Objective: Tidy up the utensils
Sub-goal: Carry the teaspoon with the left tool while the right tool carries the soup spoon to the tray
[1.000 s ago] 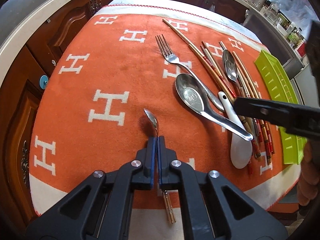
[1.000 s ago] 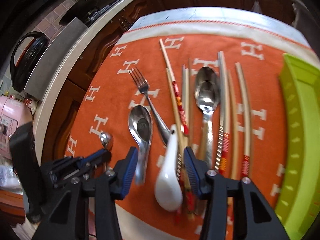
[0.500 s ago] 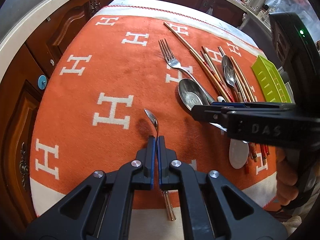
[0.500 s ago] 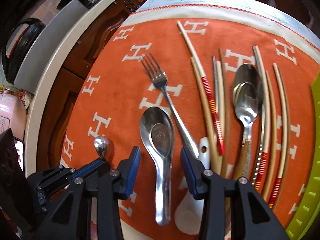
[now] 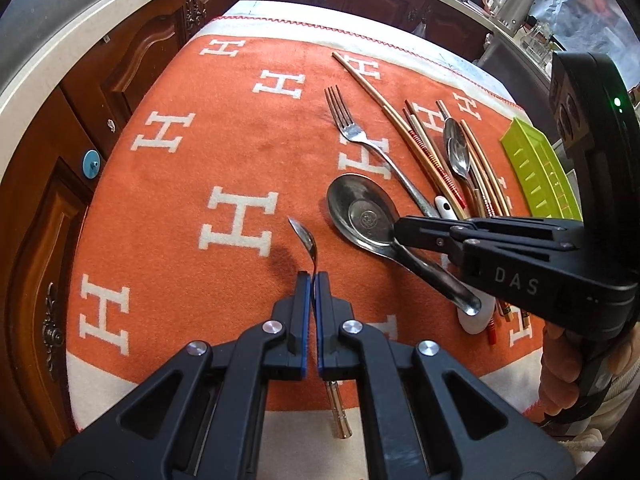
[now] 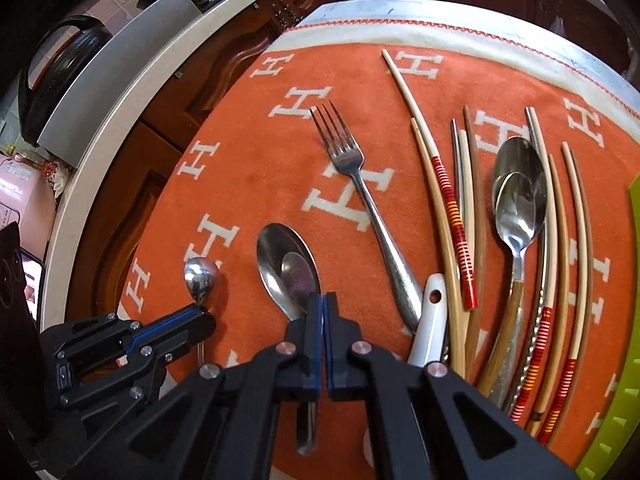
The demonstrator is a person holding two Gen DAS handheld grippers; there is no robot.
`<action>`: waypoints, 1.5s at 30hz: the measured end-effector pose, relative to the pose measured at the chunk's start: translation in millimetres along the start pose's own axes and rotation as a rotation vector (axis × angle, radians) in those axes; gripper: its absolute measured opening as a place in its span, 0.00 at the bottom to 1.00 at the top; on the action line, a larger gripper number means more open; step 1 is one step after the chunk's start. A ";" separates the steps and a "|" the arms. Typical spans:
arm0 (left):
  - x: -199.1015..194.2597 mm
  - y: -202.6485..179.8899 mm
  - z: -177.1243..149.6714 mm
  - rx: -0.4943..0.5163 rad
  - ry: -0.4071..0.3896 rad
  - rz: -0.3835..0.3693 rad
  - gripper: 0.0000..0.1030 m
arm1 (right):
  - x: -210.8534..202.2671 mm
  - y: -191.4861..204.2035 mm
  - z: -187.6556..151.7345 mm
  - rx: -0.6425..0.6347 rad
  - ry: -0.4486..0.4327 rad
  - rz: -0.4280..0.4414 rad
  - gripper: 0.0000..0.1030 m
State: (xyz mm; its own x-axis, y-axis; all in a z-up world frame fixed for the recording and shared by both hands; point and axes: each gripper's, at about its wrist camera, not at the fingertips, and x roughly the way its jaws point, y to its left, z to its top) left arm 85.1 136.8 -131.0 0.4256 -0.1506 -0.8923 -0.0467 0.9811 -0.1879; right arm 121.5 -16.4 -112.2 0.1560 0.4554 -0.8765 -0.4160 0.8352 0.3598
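Fingers of my left gripper (image 5: 311, 280) are clamped on the thin neck of a small steel teaspoon (image 5: 306, 236), its bowl tilted up off the orange blanket (image 5: 180, 208) and its handle end poking out beneath my knuckles. My right gripper (image 6: 322, 304) has just been closing and now pinches the handle of the big steel soup spoon (image 6: 286, 268), right behind its bowl, which still lies flat on the cloth. Just beside that handle rests a white ceramic spoon (image 6: 430, 320), partly under the fork (image 6: 356, 184), whose tines point away from me. Further right lies a bundle of chopsticks (image 6: 452, 208), some with red and yellow bands, and two stacked steel spoons (image 6: 518, 196) nested among them. At the far right edge sits the lime-green tray (image 5: 536, 176), apart from the cutlery.
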 end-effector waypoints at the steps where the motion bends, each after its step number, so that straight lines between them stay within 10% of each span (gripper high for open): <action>1: -1.5 -0.7 -0.2 0.001 -0.003 -0.001 0.00 | -1.6 0.3 -0.4 0.000 -0.004 0.002 0.00; 16: -42.3 -50.2 12.3 0.099 -0.064 -0.035 0.00 | -79.8 -31.7 -20.9 0.122 -0.156 0.029 0.00; 33: -53.2 -278.0 49.9 0.357 -0.073 -0.246 0.00 | -207.0 -174.2 -110.3 0.477 -0.390 -0.213 0.00; 45: 15.7 -356.9 52.2 0.392 0.039 -0.234 0.00 | -189.7 -230.2 -140.2 0.588 -0.336 -0.293 0.01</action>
State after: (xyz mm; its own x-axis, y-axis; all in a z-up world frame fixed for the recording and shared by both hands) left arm 155.6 -209.3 -56.5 0.3495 -0.3711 -0.8603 0.3952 0.8909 -0.2237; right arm 62.0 -338.3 -73.5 0.4921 0.1794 -0.8519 0.2194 0.9214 0.3208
